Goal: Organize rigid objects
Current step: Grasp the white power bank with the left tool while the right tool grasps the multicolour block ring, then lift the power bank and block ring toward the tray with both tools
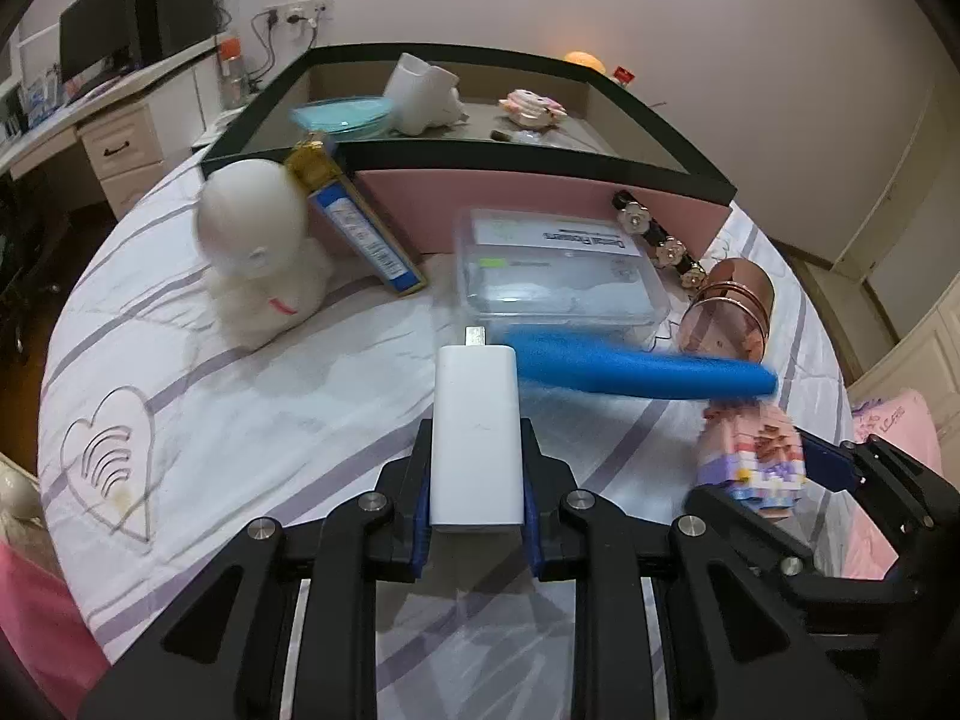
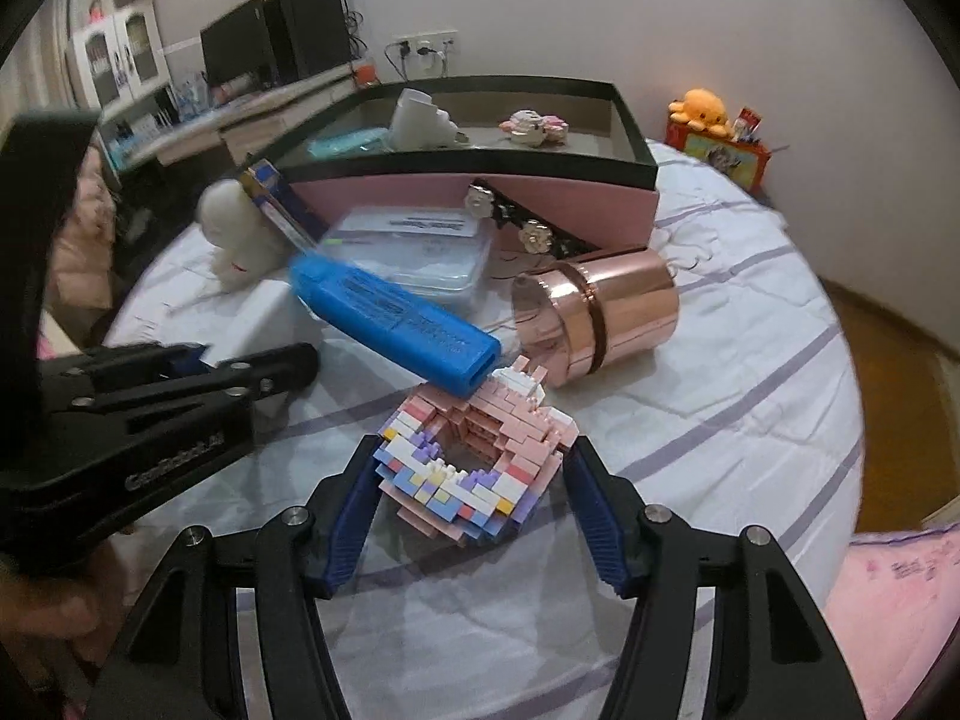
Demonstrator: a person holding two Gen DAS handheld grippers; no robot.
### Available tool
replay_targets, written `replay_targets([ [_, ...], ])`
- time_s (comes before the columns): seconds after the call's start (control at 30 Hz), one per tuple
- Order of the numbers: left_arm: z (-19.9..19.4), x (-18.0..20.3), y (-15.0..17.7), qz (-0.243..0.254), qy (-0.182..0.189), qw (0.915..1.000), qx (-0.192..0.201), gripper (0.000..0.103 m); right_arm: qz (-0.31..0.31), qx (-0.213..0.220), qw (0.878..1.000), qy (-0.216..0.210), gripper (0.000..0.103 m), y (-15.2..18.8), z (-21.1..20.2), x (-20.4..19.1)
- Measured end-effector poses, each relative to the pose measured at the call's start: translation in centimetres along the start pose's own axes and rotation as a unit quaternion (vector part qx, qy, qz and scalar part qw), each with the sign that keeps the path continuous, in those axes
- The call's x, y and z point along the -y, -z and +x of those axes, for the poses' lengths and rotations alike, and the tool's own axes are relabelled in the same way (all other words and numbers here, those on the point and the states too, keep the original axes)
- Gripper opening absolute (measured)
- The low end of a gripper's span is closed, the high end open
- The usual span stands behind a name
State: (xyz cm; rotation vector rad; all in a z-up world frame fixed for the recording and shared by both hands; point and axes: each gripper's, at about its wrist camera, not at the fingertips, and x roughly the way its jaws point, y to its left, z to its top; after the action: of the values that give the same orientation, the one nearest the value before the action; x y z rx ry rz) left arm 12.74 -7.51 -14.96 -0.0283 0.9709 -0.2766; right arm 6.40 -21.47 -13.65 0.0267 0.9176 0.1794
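My left gripper (image 1: pixel 477 450) is shut on a white power bank (image 1: pixel 477 432), held above the bed; it also shows at the left of the right wrist view (image 2: pixel 198 372). My right gripper (image 2: pixel 471 450) has its jaws around a pink and purple brick model (image 2: pixel 474 456) resting on the sheet; the pads look to touch its sides. The model shows at the right of the left wrist view (image 1: pixel 753 456). A blue case (image 2: pixel 399 321) lies just beyond it. A large black-rimmed pink box (image 1: pixel 540 180) stands at the back, holding a white mug (image 1: pixel 420 93) and a teal dish (image 1: pixel 342 114).
On the bed lie a clear plastic box (image 1: pixel 558 270), a rose-gold tin (image 2: pixel 600 315) on its side, a white doll head (image 1: pixel 258 252), a blue carton (image 1: pixel 360 228) and a flowered hair clip (image 1: pixel 660 240). A desk with monitors stands at the far left.
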Motion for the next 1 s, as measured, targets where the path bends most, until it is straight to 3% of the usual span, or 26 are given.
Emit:
replay_targets([
  [0.27, -2.6, -1.2, 0.8, -0.006, -0.005, 0.9998, 0.017, 0.023, 0.004, 0.013, 1.000, -0.019, 0.062, -0.3, -2.1, -0.4],
  [0.5, -5.2, -1.7, -0.6, -0.004, -0.003, 0.9988, 0.049, 0.023, -0.011, 0.046, 0.999, -0.022, 0.062, -2.3, -4.2, -1.7],
  [0.8, -7.3, -2.1, -5.5, 0.003, -0.016, 0.9944, 0.104, 0.023, -0.039, 0.092, 0.995, -0.014, 0.062, -7.9, -5.2, -2.3],
  [1.0, -6.9, -2.5, -10.6, 0.006, -0.015, 0.9916, 0.129, 0.023, -0.041, 0.107, 0.993, -0.009, 0.062, -12.8, -3.8, -1.2],
])
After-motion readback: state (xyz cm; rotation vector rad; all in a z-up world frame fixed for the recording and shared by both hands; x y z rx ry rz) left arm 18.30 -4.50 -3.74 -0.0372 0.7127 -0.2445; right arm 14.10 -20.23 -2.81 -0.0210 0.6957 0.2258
